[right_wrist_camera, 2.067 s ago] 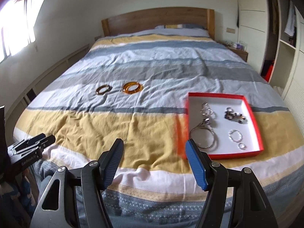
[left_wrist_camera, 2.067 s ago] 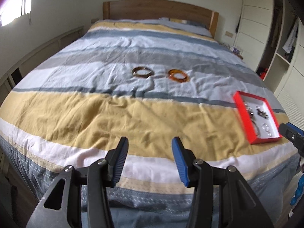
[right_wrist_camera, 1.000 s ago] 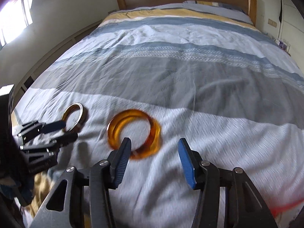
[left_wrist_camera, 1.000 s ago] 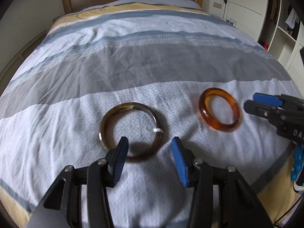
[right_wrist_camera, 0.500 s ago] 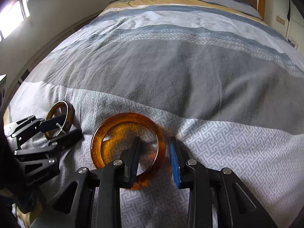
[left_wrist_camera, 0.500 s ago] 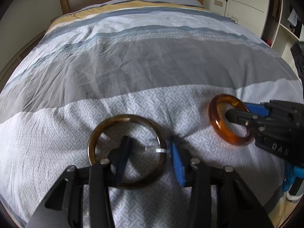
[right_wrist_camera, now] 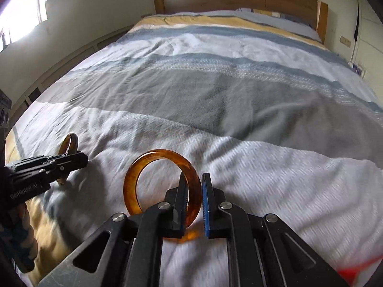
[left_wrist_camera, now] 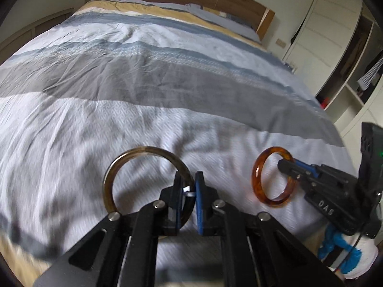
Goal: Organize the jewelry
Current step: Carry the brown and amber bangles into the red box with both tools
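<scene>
Left gripper (left_wrist_camera: 189,192) pinches dark bangle (left_wrist_camera: 124,165); right gripper (right_wrist_camera: 192,199) pinches amber bangle (right_wrist_camera: 138,174); both rings upright, clear of duvet (right_wrist_camera: 239,110).

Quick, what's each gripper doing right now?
Left gripper: shut on the dark brown round bangle.
Right gripper: shut on the amber translucent round bangle.

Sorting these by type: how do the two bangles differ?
The amber bangle is thick, translucent orange; the dark bangle is thinner, smoky brown with a pale patch. The right gripper clamps the amber one, the left gripper the dark one. Both are plain closed rings, each gripped by its rim.
</scene>
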Tool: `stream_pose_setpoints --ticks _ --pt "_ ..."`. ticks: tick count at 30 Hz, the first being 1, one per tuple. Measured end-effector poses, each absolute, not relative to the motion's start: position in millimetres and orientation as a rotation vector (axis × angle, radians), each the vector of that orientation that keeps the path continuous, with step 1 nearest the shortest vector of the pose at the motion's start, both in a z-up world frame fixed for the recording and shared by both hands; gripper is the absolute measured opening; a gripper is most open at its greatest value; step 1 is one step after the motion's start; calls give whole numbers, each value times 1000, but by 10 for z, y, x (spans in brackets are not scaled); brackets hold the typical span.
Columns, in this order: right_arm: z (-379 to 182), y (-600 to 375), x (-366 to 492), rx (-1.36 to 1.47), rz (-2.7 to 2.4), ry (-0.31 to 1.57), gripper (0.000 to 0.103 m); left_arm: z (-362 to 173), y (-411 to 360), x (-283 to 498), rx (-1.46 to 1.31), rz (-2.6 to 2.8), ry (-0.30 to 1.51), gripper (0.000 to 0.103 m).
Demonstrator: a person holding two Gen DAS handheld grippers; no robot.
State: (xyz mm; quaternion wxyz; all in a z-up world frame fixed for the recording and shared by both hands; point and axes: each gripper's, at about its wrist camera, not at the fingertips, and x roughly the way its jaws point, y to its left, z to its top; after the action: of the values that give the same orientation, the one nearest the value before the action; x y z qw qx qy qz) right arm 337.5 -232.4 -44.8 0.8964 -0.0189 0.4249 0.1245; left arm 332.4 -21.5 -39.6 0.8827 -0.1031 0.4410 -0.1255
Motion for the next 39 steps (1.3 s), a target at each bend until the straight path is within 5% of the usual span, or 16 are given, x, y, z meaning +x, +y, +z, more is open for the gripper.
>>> stream_pose_setpoints --ticks 23,39 --pt "801 -2845 1429 -14 134 719 10 690 -297 1486 -239 -285 788 8" --pt "1198 -3750 553 83 -8 627 10 1089 -1109 1018 -138 -382 744 8"
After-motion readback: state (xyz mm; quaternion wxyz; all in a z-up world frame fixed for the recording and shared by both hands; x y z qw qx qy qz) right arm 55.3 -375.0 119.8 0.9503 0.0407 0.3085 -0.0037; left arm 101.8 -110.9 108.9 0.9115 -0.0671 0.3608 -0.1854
